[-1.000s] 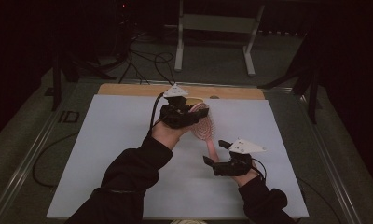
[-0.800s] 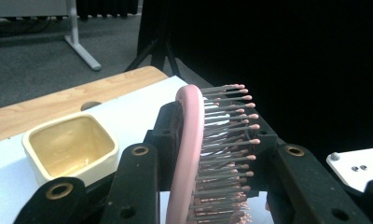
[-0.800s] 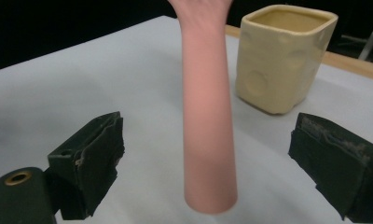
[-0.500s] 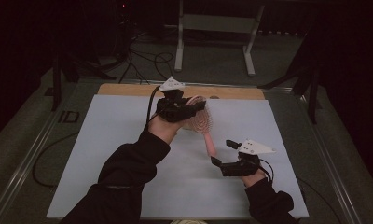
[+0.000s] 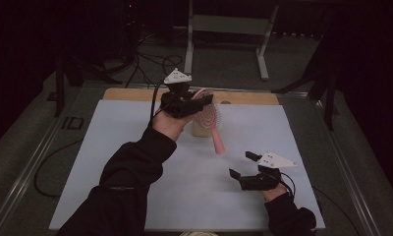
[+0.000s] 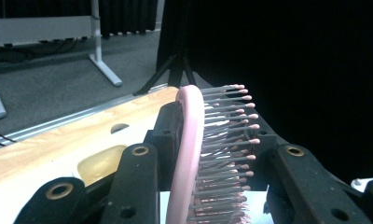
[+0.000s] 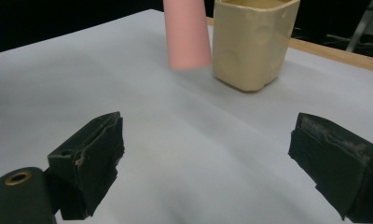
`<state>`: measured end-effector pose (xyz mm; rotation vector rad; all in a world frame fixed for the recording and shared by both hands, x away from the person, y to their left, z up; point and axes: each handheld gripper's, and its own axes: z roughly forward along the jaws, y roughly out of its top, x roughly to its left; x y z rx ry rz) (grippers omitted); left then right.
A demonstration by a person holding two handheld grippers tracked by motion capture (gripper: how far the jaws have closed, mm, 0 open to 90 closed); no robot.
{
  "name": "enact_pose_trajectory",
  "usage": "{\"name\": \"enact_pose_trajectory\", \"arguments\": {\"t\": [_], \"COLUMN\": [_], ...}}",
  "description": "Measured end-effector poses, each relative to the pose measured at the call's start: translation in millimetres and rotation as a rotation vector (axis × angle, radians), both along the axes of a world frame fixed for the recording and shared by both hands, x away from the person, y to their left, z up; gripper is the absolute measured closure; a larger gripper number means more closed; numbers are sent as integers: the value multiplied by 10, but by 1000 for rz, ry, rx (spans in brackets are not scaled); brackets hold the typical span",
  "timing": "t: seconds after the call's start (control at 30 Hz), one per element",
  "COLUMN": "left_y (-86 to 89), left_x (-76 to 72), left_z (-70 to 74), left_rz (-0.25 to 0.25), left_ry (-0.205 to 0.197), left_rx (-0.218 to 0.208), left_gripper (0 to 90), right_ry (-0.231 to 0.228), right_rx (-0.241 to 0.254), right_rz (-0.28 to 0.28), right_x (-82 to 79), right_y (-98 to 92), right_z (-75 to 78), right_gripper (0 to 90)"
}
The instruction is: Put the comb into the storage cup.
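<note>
A pink hairbrush (image 5: 212, 120) hangs in the air over the white mat, handle slanting down toward the front. My left gripper (image 5: 193, 104) is shut on its head; in the left gripper view the pink back (image 6: 188, 149) rests against one pad and the bristles against the other. Behind the brush a cream plastic cup (image 5: 199, 130) stands on the mat. My right gripper (image 5: 240, 164) hovers low at the front right, open with nothing between its jaws. In the right gripper view the handle's end (image 7: 187, 35) hangs beside the cup (image 7: 250, 42), well beyond the open gripper (image 7: 208, 144).
The white mat (image 5: 116, 147) covers the table, with a strip of bare wood (image 5: 130, 94) along the far edge. Metal rails (image 5: 32, 162) run along both sides. A stand's legs (image 5: 261, 59) and cables lie on the floor beyond.
The left hand has lifted the brush up and back, carrying the handle away from the right gripper. The right gripper has drifted to the right and slightly lower.
</note>
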<state>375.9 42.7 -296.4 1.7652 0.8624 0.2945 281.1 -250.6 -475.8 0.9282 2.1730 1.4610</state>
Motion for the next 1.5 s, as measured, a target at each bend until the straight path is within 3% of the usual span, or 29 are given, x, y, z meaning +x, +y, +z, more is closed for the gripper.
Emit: {"name": "enact_pose_trajectory", "arguments": {"t": [0.5, 1.07, 1.5], "left_y": [76, 251, 281], "left_x": [132, 539, 735], "left_z": [168, 268, 307], "left_rz": [29, 144, 211], "left_ry": [-32, -32, -53], "left_rx": [-11, -33, -28], "left_gripper": [663, 664, 664], "right_ry": [-18, -23, -25], "right_rx": [-15, -15, -12], "right_rz": [1, 11, 16], "right_x": [-27, -42, -41], "right_y": [-6, 4, -9], "right_z": [-5, 2, 4], "right_gripper": [91, 91, 92]}}
